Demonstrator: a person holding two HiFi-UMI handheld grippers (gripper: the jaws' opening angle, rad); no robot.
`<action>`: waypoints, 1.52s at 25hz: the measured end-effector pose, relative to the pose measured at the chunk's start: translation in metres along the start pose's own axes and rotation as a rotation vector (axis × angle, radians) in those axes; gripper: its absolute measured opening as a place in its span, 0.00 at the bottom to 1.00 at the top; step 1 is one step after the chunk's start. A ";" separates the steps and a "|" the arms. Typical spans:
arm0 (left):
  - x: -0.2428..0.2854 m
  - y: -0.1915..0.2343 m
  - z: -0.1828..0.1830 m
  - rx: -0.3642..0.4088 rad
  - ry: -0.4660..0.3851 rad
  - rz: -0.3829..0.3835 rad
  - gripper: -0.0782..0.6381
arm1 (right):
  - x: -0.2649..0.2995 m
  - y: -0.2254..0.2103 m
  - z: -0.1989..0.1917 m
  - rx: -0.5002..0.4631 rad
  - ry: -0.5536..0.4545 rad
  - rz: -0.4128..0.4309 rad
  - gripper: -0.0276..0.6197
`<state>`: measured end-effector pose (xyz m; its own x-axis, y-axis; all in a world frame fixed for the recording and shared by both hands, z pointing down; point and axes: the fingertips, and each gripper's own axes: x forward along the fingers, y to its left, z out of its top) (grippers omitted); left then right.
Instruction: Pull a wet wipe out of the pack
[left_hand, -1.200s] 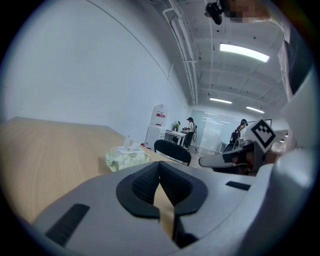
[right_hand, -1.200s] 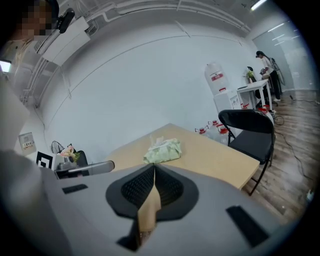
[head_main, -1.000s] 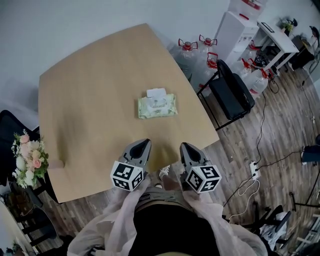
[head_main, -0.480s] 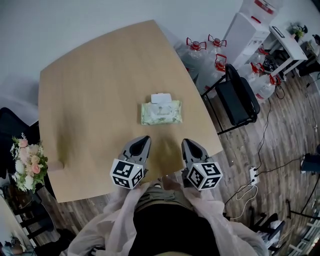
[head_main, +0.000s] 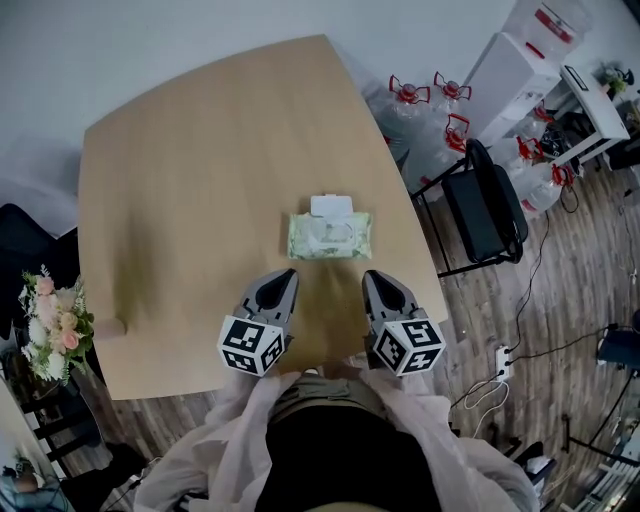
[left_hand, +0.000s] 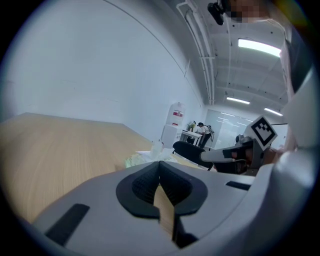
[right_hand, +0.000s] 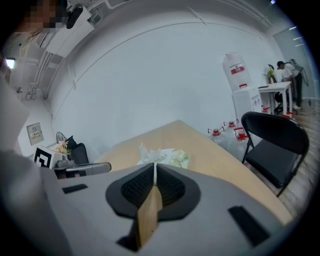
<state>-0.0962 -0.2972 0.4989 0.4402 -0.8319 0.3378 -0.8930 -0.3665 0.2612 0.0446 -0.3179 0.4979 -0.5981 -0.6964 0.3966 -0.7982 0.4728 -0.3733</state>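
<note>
Wooden table, office room, wood floor. Wet wipe pack lies flat near the table's front edge, just ahead of both grippers. Left gripper and right gripper have jaws closed, nothing between. Only the right gripper view shows a wipe tuft sticking up. Black chair and water jugs stand beside the table.

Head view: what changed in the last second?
The left gripper and right gripper moved forward over the table toward the pack and are now just short of its near edge. Nothing gripped or released. Unchanged: both shut and empty; pack untouched.
</note>
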 end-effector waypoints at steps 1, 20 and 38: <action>0.002 0.002 0.000 -0.003 0.002 0.004 0.12 | 0.004 0.000 0.001 -0.005 0.004 0.006 0.07; 0.016 0.032 -0.004 -0.056 0.028 0.087 0.12 | 0.068 0.001 0.018 -0.138 0.089 0.114 0.28; 0.015 0.046 -0.007 -0.085 0.023 0.136 0.12 | 0.106 0.007 0.006 -0.309 0.196 0.124 0.21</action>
<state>-0.1303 -0.3236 0.5218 0.3188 -0.8614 0.3954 -0.9338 -0.2139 0.2868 -0.0243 -0.3915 0.5322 -0.6697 -0.5215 0.5288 -0.6855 0.7079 -0.1701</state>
